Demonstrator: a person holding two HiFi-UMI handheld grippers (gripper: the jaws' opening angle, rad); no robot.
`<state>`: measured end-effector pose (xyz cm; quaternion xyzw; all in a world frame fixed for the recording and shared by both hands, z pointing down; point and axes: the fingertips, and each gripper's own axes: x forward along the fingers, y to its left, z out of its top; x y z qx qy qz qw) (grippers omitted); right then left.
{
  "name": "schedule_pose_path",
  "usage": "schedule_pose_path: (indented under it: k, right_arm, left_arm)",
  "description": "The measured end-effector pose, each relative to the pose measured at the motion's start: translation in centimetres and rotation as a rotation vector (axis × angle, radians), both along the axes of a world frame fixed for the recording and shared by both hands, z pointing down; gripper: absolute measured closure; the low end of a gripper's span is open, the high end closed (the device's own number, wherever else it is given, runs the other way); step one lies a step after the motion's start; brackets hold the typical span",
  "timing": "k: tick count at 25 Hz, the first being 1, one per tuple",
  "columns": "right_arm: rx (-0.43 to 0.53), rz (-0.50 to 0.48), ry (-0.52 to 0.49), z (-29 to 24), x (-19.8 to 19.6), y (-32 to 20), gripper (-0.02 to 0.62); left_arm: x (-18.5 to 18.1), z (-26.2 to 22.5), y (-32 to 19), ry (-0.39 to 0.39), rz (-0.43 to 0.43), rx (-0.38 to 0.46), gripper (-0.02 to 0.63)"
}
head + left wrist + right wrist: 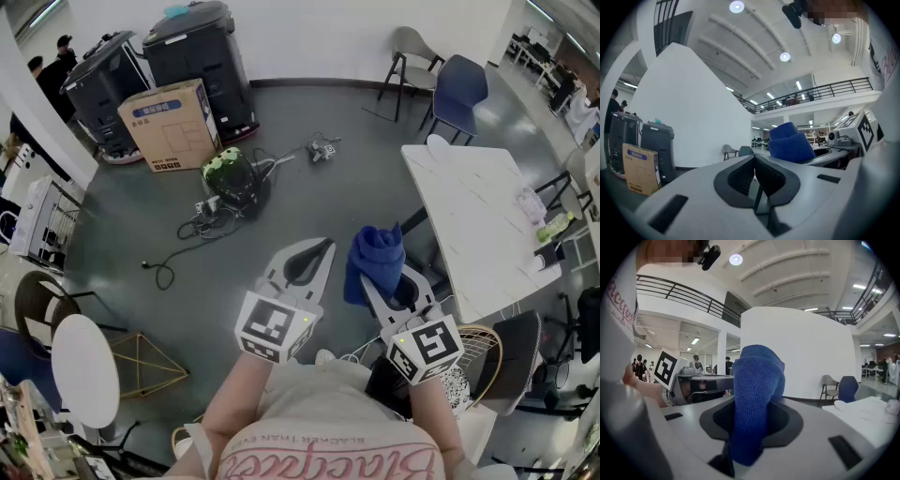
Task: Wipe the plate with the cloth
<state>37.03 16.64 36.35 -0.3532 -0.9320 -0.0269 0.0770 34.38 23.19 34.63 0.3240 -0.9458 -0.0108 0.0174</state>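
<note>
A blue cloth (375,258) stands bunched between the jaws of my right gripper (373,283), which is shut on it. In the right gripper view the cloth (754,394) fills the gap of the right gripper (752,427) and rises above it. My left gripper (322,247) is beside it on the left, shut and empty; in the left gripper view the left gripper's (754,161) jaws meet with nothing between them, and the cloth (790,143) shows to the right. A white rounded thing, possibly the plate (437,142), lies on the far corner of the white table (478,216).
Both grippers hang over grey floor. The white table stands to the right, with small items at its right edge. Two chairs (450,84) are beyond it. A cardboard box (173,122), black bins (192,47) and cables (225,187) lie far left. A round white tabletop (84,370) sits near left.
</note>
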Motion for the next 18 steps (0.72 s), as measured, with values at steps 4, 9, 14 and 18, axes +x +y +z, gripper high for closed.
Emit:
schedule_pose_path:
  k: [4, 9, 14, 18]
  right_arm:
    - [0.002, -0.011, 0.001, 0.2, 0.1, 0.1, 0.472]
    - [0.015, -0.045, -0.001, 0.2, 0.2, -0.1, 0.476]
    - [-0.006, -0.072, 0.002, 0.1, 0.0, -0.8, 0.476]
    - [0.010, -0.099, 0.001, 0.6, 0.1, -1.1, 0.476]
  left_arm:
    - [0.2, 0.2, 0.2, -0.001, -0.009, 0.004, 0.604]
    - [0.2, 0.2, -0.3, 0.000, -0.022, -0.002, 0.604]
    - [0.1, 0.1, -1.1, -0.005, -0.048, -0.013, 0.604]
    - [0.1, 0.5, -1.5, -0.002, -0.076, -0.015, 0.604]
